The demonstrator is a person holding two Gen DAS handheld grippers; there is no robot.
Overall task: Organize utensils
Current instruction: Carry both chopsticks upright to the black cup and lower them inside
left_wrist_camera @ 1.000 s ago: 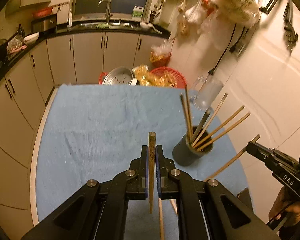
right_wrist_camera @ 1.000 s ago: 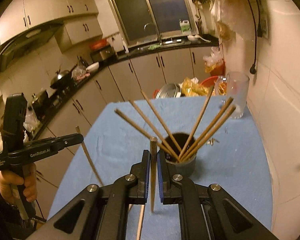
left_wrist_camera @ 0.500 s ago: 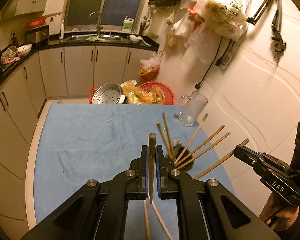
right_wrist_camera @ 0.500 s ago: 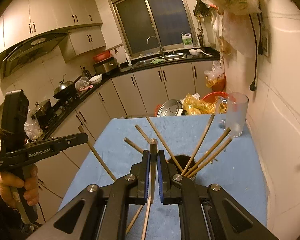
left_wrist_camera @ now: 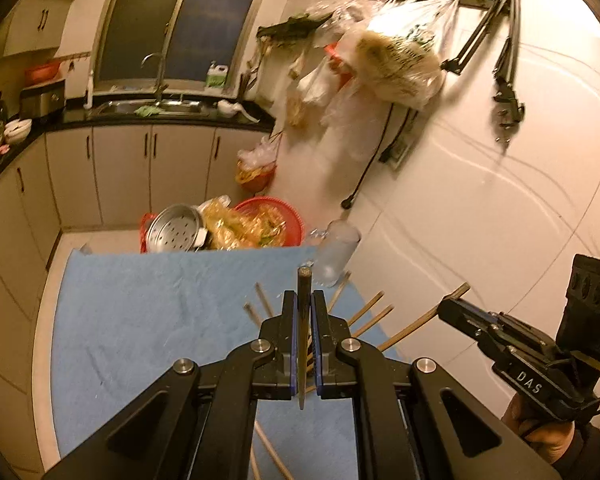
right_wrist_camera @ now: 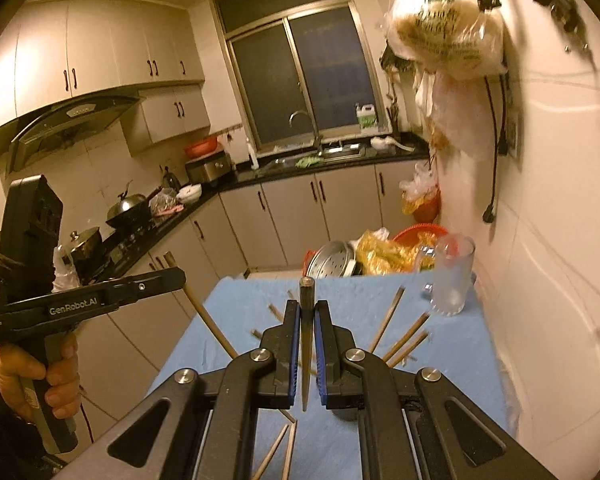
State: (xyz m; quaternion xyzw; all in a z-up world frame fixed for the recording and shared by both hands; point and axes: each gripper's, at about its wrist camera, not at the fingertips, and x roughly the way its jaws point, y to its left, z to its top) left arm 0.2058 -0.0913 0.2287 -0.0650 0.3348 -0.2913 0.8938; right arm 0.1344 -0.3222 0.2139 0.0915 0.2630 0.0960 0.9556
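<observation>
Left gripper (left_wrist_camera: pixel 304 344): fingers are pinching 1 brown wooden chopstick (left_wrist_camera: pixel 303 320), jaws nearly closed on it. Right gripper (right_wrist_camera: pixel 307 348): likewise clamping 1 dark-tipped wooden chopstick (right_wrist_camera: pixel 306 320). Both chopsticks are standing upright above the blue towel-covered table (left_wrist_camera: pixel 148 312). Holder cup is sitting hidden behind the fingers; only its fanned wooden chopsticks (right_wrist_camera: pixel 404 336) are showing, beside the clear glass mug (right_wrist_camera: pixel 452 276). Risk: a blind descent is likely striking the splayed sticks, tipping the cup or twisting a held chopstick loose.

Table (left_wrist_camera: pixel 48 312) is carrying a blue towel (left_wrist_camera: pixel 148 320); a glass mug (right_wrist_camera: pixel 452 280) and loose chopsticks (right_wrist_camera: pixel 280 454) are lying on it.
</observation>
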